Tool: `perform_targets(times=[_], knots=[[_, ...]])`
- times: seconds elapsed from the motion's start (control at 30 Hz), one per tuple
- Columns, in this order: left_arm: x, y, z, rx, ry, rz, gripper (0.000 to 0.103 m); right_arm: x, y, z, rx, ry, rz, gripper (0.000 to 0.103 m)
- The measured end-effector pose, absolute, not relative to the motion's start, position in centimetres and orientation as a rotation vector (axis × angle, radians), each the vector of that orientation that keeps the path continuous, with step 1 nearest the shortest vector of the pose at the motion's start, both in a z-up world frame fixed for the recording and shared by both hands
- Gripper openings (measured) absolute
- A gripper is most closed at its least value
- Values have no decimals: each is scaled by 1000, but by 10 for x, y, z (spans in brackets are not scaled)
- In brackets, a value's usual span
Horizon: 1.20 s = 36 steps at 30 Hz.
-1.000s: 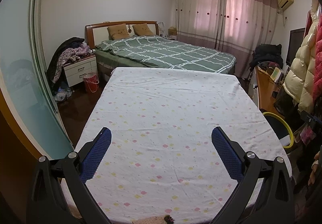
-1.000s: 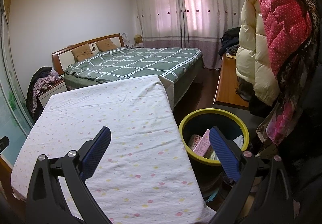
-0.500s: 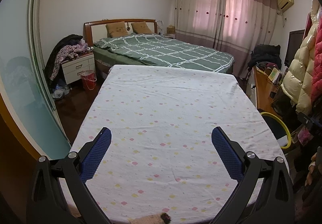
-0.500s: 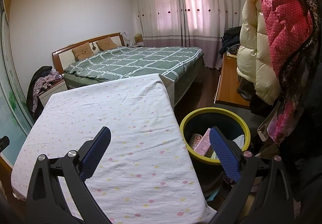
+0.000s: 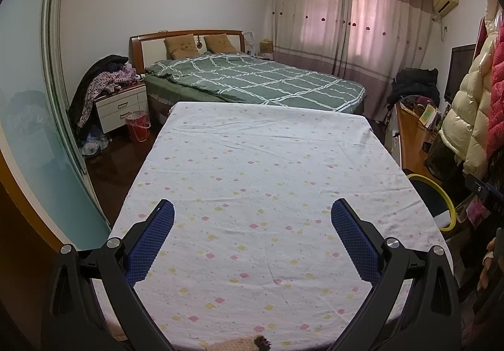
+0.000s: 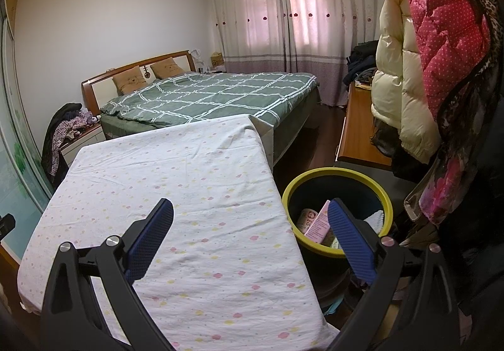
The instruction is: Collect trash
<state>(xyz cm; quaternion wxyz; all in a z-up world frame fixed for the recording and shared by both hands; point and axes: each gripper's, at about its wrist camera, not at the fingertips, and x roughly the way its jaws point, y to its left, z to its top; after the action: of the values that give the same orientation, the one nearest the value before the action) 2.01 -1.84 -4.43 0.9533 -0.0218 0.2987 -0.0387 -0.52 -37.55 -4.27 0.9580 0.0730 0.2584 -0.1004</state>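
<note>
— Over the table (image 5: 258, 181), what are the grippers doing?
— Both hang above its dotted sheet. The left gripper (image 5: 252, 221) is spread wide, empty. So is the right gripper (image 6: 250, 221).
— And the trash?
— Down in the bin (image 6: 338, 173), yellow-rimmed, just beside the table's right edge: a pink packet (image 6: 319, 223) and a white cloth (image 6: 375, 218), near the right gripper's right finger.
</note>
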Motion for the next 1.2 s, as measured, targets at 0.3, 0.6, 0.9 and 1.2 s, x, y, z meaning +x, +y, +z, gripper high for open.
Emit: perform_targets(times=[0.3, 0.6, 0.9, 1.2], knots=[[20, -19, -45, -43, 605, -83, 98, -5, -376, -43, 148, 525, -204, 94], [22, -20, -44, -44, 607, -85, 98, -4, -372, -46, 146, 530, -201, 94], [29, -21, -45, -37, 619, -83, 98, -1, -370, -49, 147, 540, -198, 94], [58, -21, -50, -20, 630, -110, 98, 30, -365, -46, 149, 556, -126, 96]])
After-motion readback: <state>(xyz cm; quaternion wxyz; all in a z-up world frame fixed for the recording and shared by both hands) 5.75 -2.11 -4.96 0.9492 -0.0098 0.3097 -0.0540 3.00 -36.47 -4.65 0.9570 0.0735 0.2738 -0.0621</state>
